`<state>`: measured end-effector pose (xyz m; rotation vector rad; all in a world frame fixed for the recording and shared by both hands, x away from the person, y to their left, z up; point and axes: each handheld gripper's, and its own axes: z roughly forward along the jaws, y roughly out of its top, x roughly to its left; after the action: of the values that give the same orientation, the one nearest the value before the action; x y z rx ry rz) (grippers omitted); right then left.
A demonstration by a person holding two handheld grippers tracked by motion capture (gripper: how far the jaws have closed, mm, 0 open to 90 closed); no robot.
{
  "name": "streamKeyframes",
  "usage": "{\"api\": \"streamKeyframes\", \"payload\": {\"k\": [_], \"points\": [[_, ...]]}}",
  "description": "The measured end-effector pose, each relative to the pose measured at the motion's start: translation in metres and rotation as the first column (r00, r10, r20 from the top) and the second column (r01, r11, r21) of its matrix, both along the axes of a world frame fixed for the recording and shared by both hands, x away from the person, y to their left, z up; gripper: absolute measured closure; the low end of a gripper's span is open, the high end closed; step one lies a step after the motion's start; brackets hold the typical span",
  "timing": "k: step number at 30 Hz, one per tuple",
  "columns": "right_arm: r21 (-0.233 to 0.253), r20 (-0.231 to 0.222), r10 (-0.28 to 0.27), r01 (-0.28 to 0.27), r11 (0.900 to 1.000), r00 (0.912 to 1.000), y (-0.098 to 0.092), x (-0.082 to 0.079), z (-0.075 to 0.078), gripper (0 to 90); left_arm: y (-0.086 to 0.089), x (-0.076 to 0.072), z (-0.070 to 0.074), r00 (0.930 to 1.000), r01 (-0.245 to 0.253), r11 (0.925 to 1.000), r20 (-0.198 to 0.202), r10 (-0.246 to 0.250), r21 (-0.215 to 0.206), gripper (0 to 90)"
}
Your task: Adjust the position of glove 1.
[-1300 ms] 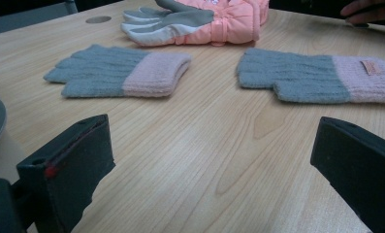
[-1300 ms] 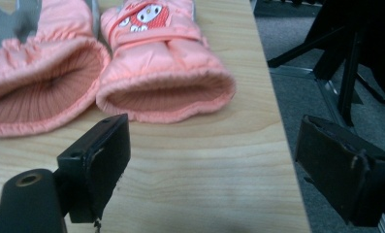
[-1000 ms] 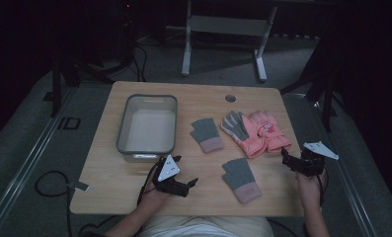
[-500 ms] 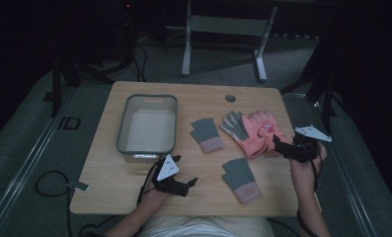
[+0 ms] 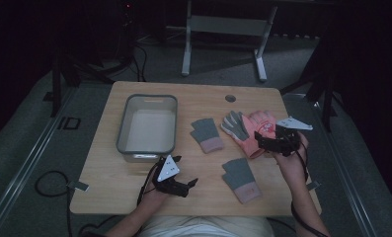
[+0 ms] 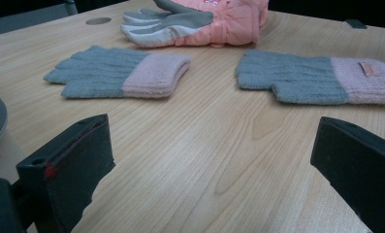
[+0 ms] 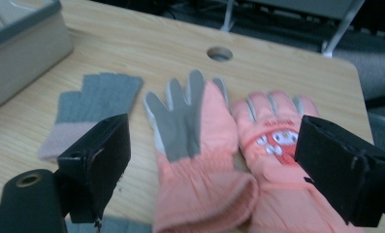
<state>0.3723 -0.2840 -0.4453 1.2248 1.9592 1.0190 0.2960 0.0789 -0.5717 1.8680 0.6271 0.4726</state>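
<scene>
Two pink ski gloves (image 5: 253, 129) lie side by side at the table's right; in the right gripper view one shows its grey palm (image 7: 190, 136), the other a cartoon patch (image 7: 277, 141). My right gripper (image 5: 263, 141) hovers open just over their cuffs, nothing held. Two grey knit gloves with pink cuffs lie nearby: one mid-table (image 5: 207, 135) (image 6: 120, 77), one nearer the front (image 5: 239, 178) (image 6: 321, 81). My left gripper (image 5: 186, 183) rests open on the wood near the front edge, pointing toward the knit gloves, empty.
A grey rectangular bin (image 5: 148, 150) stands empty at mid-left, just behind the left gripper. A round cable hole (image 5: 230, 98) sits near the table's far edge. Bare wood lies between the two knit gloves. Dark floor and a metal stand surround the table.
My right gripper has moved from the table's right edge leftward and forward to hover above the pink gloves' cuffs. The left gripper has stayed put.
</scene>
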Motion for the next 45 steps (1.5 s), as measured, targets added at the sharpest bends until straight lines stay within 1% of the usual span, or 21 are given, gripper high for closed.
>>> {"api": "streamKeyframes", "payload": {"k": [4, 7, 12, 14, 16, 18, 20, 24, 25, 26, 27, 28, 31, 33, 35, 36, 38, 39, 41, 42, 45], "points": [[0.003, -0.008, 0.026, -0.025, 1.0, 0.9996, 0.012, 0.004, -0.002, 17.7, 0.0, 0.0, 0.0, 1.0, -0.002, 1.0, 0.0, 0.002, -0.001, 1.1], [0.022, -0.029, 0.063, -0.062, 0.998, 0.9976, 0.022, 0.008, -0.004, 20.1, 0.0, 0.0, 0.0, 1.0, -0.001, 1.0, 0.002, 0.001, 0.001, 1.1], [0.023, -0.05, 0.127, -0.126, 0.992, 0.9906, 0.04, 0.014, -0.009, 23.6, 0.0, 0.0, 0.0, 1.0, 0.0, 1.0, 0.004, 0.0, 0.003, 1.1], [0.032, -0.05, 0.155, -0.154, 0.988, 0.9866, 0.047, 0.017, -0.011, 26.7, 0.0, 0.0, 0.0, 1.0, 0.001, 1.0, 0.001, -0.001, -0.001, 1.1], [0.032, -0.038, 0.163, -0.162, 0.986, 0.9859, 0.053, 0.019, -0.013, 31.7, 0.0, -0.001, 0.0, 1.0, 0.009, 1.0, 0.002, -0.009, -0.003, 1.1], [0.042, -0.038, 0.187, -0.185, 0.982, 0.9816, 0.061, 0.022, -0.015, 34.4, -0.002, -0.002, 0.0, 0.9998, 0.015, 0.9998, 0.013, -0.015, 0.01, 1.1], [0.047, -0.057, 0.207, -0.205, 0.978, 0.9766, 0.066, 0.025, -0.017, 36.1, -0.002, -0.002, 0.0, 0.9998, 0.014, 0.9998, 0.017, -0.015, 0.014, 1.1], [0.052, -0.084, 0.244, -0.241, 0.969, 0.966, 0.078, 0.034, -0.023, 39.8, -0.001, -0.002, 0.0, 0.9999, 0.012, 0.9999, 0.008, -0.012, 0.005, 1.1], [0.058, -0.097, 0.262, -0.257, 0.965, 0.9602, 0.082, 0.038, -0.026, 40.3, -0.001, -0.002, 0.0, 0.9999, 0.011, 0.9999, 0.007, -0.011, 0.004, 1.1], [0.06, -0.103, 0.27, -0.265, 0.963, 0.9574, 0.084, 0.04, -0.027, 40.4, -0.001, -0.001, 0.0, 0.9999, 0.011, 0.9999, 0.007, -0.011, 0.003, 1.1], [0.055, -0.107, 0.274, -0.27, 0.961, 0.9557, 0.087, 0.042, -0.03, 41.4, -0.001, -0.002, 0.0, 0.9999, 0.012, 0.9999, 0.007, -0.012, 0.003, 1.1], [0.055, -0.118, 0.287, -0.282, 0.958, 0.9507, 0.09, 0.044, -0.032, 41.6, -0.001, -0.002, 0.0, 0.9999, 0.013, 0.9999, 0.008, -0.013, 0.003, 1.1], [0.054, -0.133, 0.309, -0.304, 0.951, 0.9417, 0.099, 0.051, -0.039, 43.3, -0.001, -0.002, 0.0, 0.9999, 0.011, 0.9999, 0.007, -0.012, 0.002, 1.1], [0.05, -0.137, 0.313, -0.309, 0.95, 0.9398, 0.102, 0.055, -0.042, 44.8, -0.001, -0.002, 0.0, 0.9999, 0.012, 0.9999, 0.006, -0.012, 0.001, 1.1], [0.038, -0.148, 0.324, -0.322, 0.946, 0.9342, 0.11, 0.061, -0.047, 46.6, -0.001, -0.001, 0.0, 0.9999, 0.012, 0.9999, 0.006, -0.012, 0.002, 1.1], [0.041, -0.158, 0.335, -0.333, 0.942, 0.9287, 0.112, 0.064, -0.049, 46.9, -0.001, -0.001, 0.0, 0.9999, 0.012, 0.9999, 0.006, -0.012, 0.002, 1.1], [0.019, -0.161, 0.334, -0.336, 0.942, 0.9286, 0.118, 0.068, -0.053, 48.4, -0.001, -0.002, 0.0, 0.9999, 0.013, 0.9999, 0.007, -0.013, 0.005, 1.1], [0.017, -0.171, 0.342, -0.344, 0.939, 0.924, 0.121, 0.071, -0.054, 48.5, -0.001, -0.002, 0.0, 0.9999, 0.013, 0.9999, 0.006, -0.013, 0.006, 1.1], [0.0, -0.182, 0.343, -0.349, 0.937, 0.9216, 0.126, 0.078, -0.058, 49.6, -0.001, -0.002, 0.0, 0.9999, 0.013, 0.9999, 0.006, -0.014, 0.006, 1.1], [-0.005, -0.193, 0.346, -0.354, 0.935, 0.918, 0.128, 0.081, -0.06, 49.6, -0.001, -0.001, 0.0, 0.9999, 0.014, 0.9999, 0.006, -0.014, 0.006, 1.1], [-0.012, -0.21, 0.342, -0.352, 0.936, 0.9159, 0.133, 0.089, -0.065, 49.9, -0.001, -0.002, 0.0, 0.9999, 0.016, 0.9999, 0.006, -0.016, 0.005, 1.1]]}}
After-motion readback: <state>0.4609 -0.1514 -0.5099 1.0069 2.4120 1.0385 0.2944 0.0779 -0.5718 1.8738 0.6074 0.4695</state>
